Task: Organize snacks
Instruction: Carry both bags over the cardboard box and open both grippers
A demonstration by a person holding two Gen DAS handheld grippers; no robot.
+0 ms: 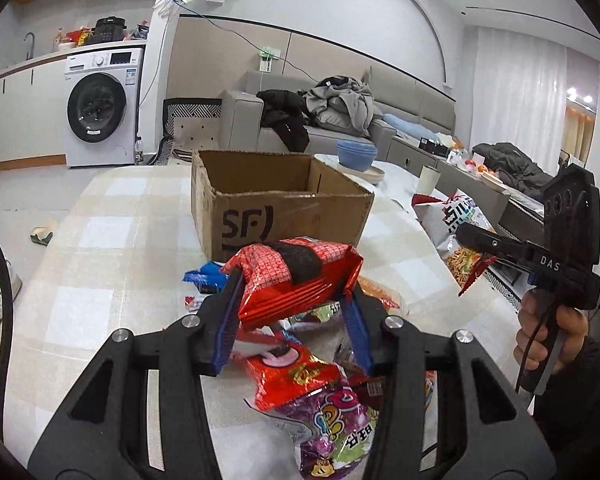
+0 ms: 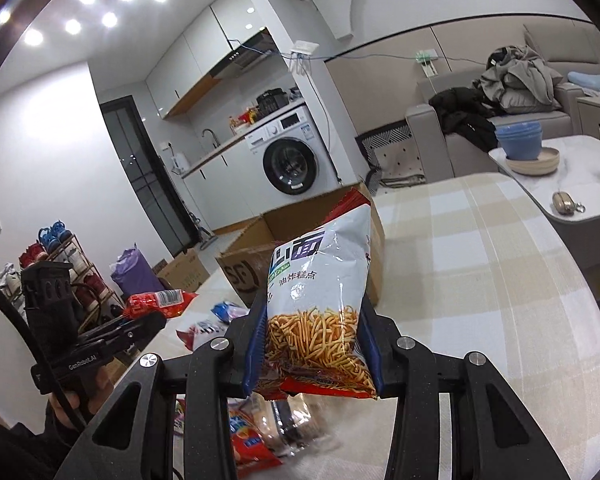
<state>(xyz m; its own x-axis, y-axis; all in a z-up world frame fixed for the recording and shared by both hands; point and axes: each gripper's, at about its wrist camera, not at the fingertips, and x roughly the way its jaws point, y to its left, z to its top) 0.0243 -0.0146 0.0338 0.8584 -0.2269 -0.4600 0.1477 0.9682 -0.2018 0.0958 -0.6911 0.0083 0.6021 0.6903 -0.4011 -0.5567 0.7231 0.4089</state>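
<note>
Cardboard box (image 1: 284, 216) reads "SF"; claw (image 1: 550, 268) reads "DAS".

Home interior; washing machine (image 1: 100, 108), sofa (image 1: 340, 128), kitchen counter (image 2: 220, 152)

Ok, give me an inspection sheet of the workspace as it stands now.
Surface: checked cloth over the table.
Job's things: open cardboard box, looks empty from here; red packet and noodle-snack bag both lifted.
Clutter: loose snack pile near the grippers.
Grippers: left gripper shut on red packet; right gripper shut on noodle-snack bag.
Cables: black lead hangs from the right handle.
Surroundings: washing machine, sofa with clothes, blue bowls.
</note>
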